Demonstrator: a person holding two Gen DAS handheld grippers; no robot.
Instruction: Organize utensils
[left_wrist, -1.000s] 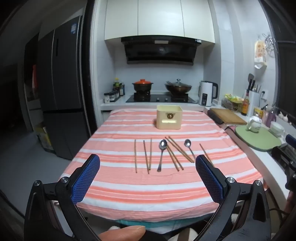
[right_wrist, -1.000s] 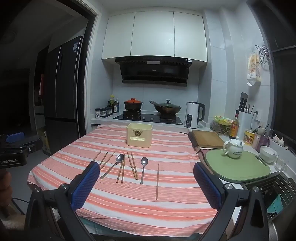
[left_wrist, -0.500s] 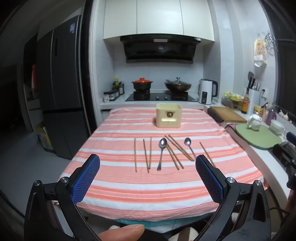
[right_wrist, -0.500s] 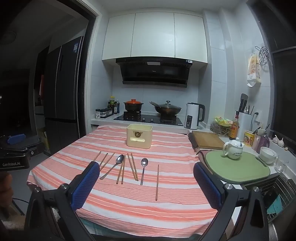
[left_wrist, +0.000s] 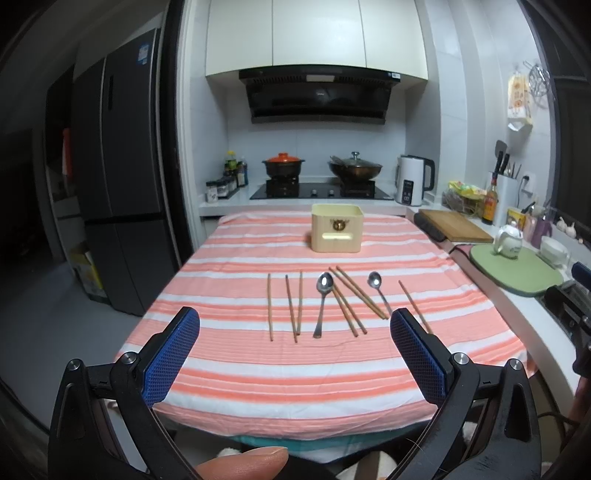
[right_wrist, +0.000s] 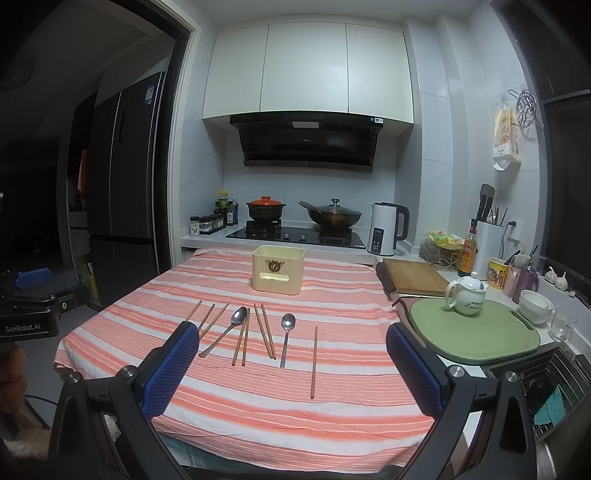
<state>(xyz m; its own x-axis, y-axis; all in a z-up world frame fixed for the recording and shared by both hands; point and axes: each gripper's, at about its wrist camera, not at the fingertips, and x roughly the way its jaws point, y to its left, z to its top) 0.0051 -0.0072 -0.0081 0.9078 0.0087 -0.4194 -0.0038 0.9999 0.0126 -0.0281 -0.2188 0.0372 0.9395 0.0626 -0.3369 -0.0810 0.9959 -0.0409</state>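
Note:
Several wooden chopsticks (left_wrist: 349, 297) (right_wrist: 264, 331) and two metal spoons lie in a loose row on the striped tablecloth (left_wrist: 295, 369) (right_wrist: 354, 387): a larger spoon (left_wrist: 323, 302) (right_wrist: 227, 332) and a smaller spoon (left_wrist: 379, 289) (right_wrist: 286, 338). One chopstick (right_wrist: 314, 363) lies apart at the right. A cream utensil box (left_wrist: 336, 228) (right_wrist: 277, 269) stands beyond them. My left gripper (left_wrist: 293, 352) is open, in front of the table's near edge, well short of the utensils. My right gripper (right_wrist: 291, 363) is open too, with nothing between its blue pads.
A counter runs along the right with a green mat (right_wrist: 476, 332), a white teapot (right_wrist: 466, 295), a bowl (right_wrist: 535, 301), a glass (right_wrist: 562, 325) and a wooden board (right_wrist: 413, 281). A stove with pots (right_wrist: 303, 218) and a kettle (right_wrist: 388, 229) stands behind. A fridge (left_wrist: 122, 221) is left.
Both views have edged slightly closer to the table. The utensils and box have not moved, and both grippers stay open.

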